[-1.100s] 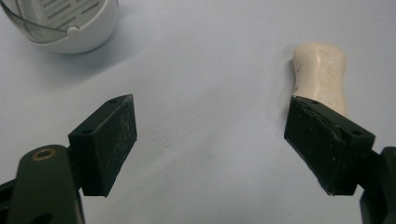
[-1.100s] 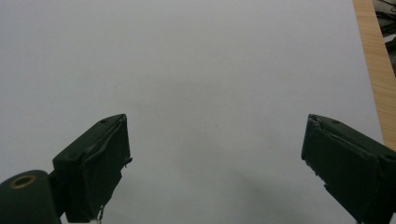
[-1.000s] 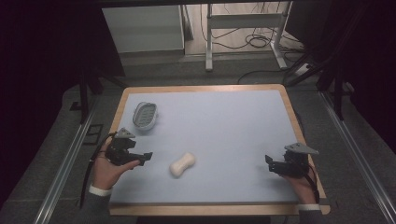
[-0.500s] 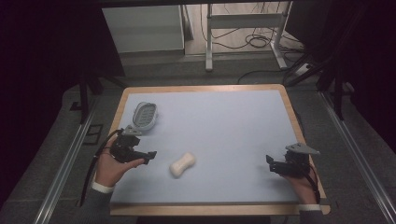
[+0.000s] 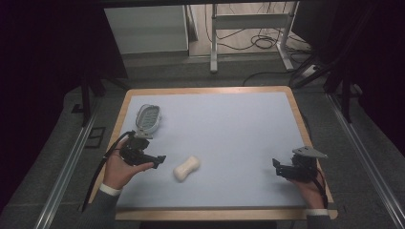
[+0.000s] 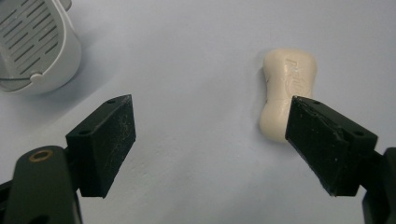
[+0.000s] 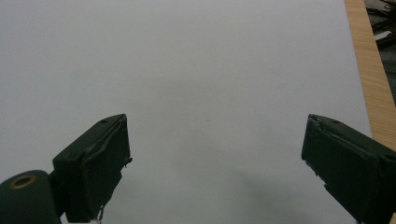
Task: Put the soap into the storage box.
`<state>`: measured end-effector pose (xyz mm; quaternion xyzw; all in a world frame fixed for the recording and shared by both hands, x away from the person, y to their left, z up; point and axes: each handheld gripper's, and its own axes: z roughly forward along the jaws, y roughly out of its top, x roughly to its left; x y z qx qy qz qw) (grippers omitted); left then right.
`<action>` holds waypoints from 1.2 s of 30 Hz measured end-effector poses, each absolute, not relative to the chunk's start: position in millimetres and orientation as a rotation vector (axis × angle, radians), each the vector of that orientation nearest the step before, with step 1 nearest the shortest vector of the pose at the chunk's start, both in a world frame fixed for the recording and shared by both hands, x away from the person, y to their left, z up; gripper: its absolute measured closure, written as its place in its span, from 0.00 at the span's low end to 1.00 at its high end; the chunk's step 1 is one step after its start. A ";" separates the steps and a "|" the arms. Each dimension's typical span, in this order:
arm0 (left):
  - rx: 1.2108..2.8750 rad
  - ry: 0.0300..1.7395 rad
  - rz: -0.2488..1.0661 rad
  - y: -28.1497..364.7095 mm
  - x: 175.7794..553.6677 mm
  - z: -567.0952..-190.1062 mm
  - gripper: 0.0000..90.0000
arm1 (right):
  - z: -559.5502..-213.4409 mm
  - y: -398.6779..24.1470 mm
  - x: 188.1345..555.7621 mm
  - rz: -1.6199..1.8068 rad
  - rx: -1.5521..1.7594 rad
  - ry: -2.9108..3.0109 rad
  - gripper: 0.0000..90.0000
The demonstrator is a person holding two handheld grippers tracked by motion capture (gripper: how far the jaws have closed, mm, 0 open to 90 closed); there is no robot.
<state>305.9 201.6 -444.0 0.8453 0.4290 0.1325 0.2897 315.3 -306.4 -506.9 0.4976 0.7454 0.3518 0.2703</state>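
Note:
A cream, waisted soap bar [image 5: 186, 167] lies on the pale blue mat, front left of centre. In the left gripper view the soap bar [image 6: 287, 84] sits just beyond my right jaw tip, partly hidden by it. My left gripper [image 5: 157, 160] is open a short way left of the bar, with nothing between its jaws [image 6: 210, 121]. A grey slotted soap dish [image 5: 148, 118] rests behind it near the left edge, and the dish [image 6: 35, 46] shows at the upper left of the left gripper view. My right gripper [image 5: 278, 168] is open and empty near the front right [image 7: 217, 140].
The mat lies on a table with a wooden rim [image 5: 205, 89]. The wooden edge [image 7: 369, 74] runs close to the right gripper's right jaw. Beyond the table are a white cabinet [image 5: 145, 28], a metal frame [image 5: 248, 24] and floor cables [image 5: 262, 43].
My left gripper has shifted a little to the right, closer to the soap bar. The right gripper, the soap bar and the dish have stayed put.

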 end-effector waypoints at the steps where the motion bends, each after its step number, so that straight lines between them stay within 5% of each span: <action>1: 2.256 1.143 0.355 200.1 306.2 -443.5 0.18 | -506.9 -306.4 315.3 0.948 1.341 2.008 0.09; 36: 2.377 1.032 0.354 143.5 312.5 -438.5 0.18 | -508.2 -307.2 315.2 0.938 1.351 2.011 0.09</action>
